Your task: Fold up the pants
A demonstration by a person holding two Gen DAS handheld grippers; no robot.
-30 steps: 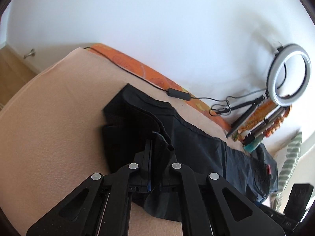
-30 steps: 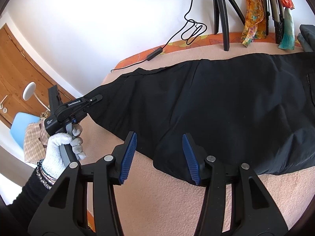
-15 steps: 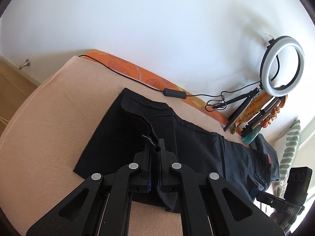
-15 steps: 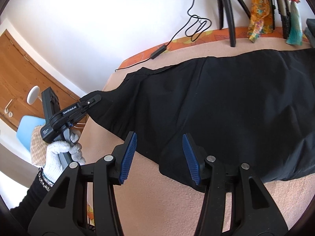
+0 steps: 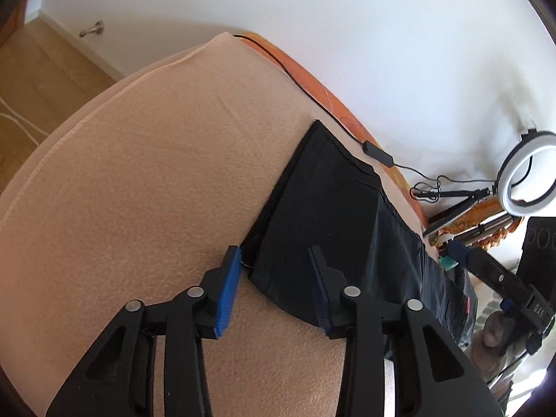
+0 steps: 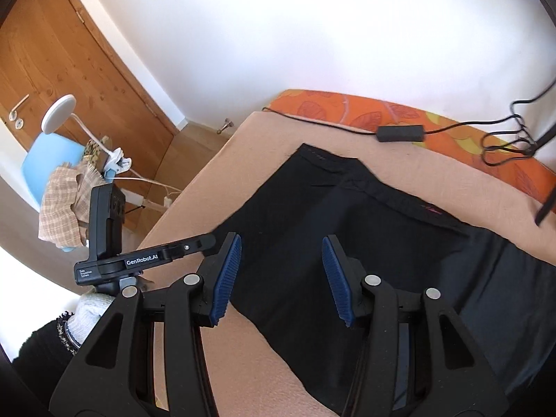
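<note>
on left tongs (image 6: pixel 208 243), "genrobot.ai", smaller print illegible

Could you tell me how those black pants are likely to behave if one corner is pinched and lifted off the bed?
The black pants lie flat and creased on the peach blanket, so they would probably droop limply. The thin fabric looks light. On that fuzzy surface, they would likely drag rather than slide.

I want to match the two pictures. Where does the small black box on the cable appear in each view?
Left wrist view: the black box lies upper right of centre, on the orange bed edge beyond the pants.
Right wrist view: the box lies upper right, on the same orange edge.
Shared landmark: the pants' hem corner.
</note>
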